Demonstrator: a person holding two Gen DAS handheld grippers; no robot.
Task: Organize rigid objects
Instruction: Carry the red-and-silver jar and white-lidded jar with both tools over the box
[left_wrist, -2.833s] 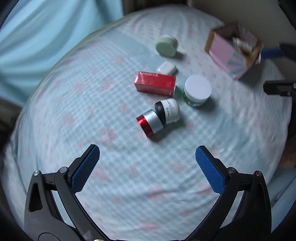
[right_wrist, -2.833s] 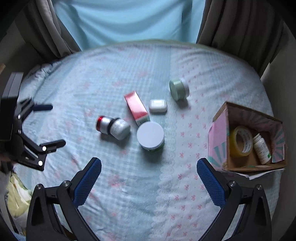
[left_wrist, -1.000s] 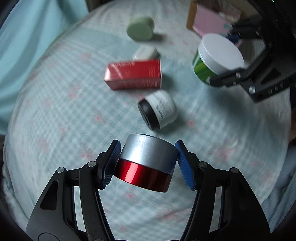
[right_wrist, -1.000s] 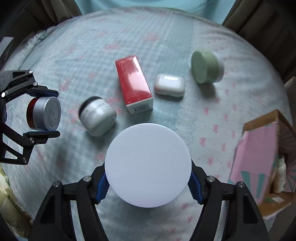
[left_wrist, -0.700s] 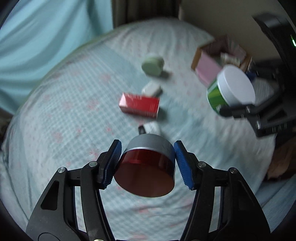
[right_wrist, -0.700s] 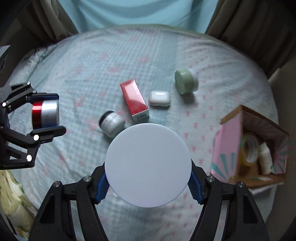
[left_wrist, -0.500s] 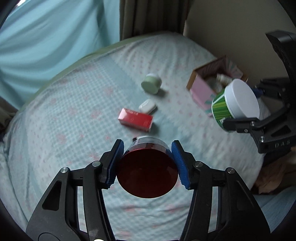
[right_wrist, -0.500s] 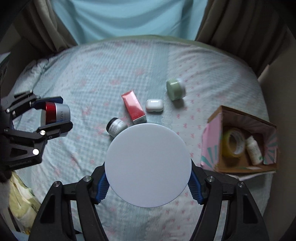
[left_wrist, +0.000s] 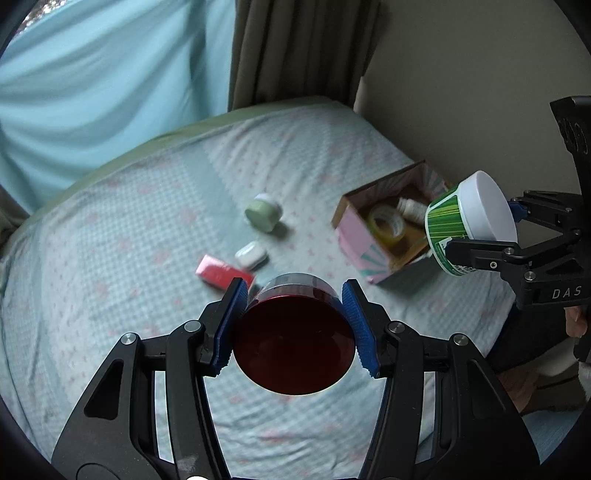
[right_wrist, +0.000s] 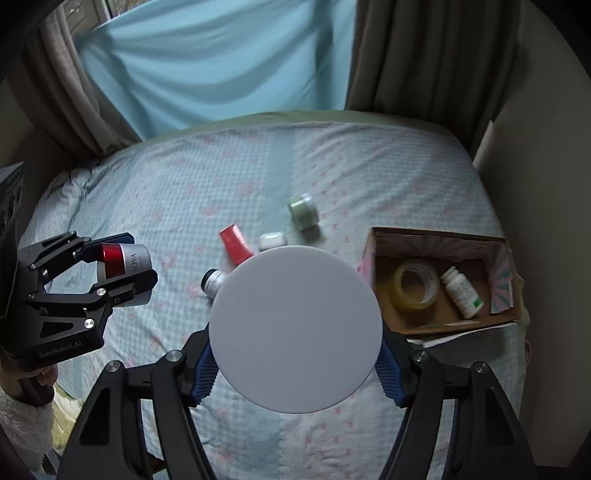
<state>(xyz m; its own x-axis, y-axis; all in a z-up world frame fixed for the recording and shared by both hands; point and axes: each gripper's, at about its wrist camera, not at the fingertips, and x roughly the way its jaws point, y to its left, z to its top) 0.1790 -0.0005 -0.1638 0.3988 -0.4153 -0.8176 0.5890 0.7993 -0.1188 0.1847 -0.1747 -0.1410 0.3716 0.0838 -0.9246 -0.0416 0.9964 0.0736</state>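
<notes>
Both grippers are raised over the bed (right_wrist: 155, 192), probably to carry their loads to the box (right_wrist: 439, 236): the left gripper (left_wrist: 293, 325) is clamped on the red jar (left_wrist: 293, 347), well left of the box, and the right gripper (right_wrist: 295, 363) is clamped on the white-lidded tub (right_wrist: 295, 328), just beside it. Tape (right_wrist: 415, 284) and a bottle (right_wrist: 461, 291) already lie inside the box, while a green jar (right_wrist: 303, 214), a case (right_wrist: 272, 240), a carton (right_wrist: 235, 243) and a small jar (right_wrist: 213, 281) lie left of it on the pale patterned cover, with curtains (right_wrist: 207, 66) behind.

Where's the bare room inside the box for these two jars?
In the box, the free floor is the strip along the far wall and the near-left corner. The middle is crowded: tape roll and pill bottle lie side by side.
</notes>
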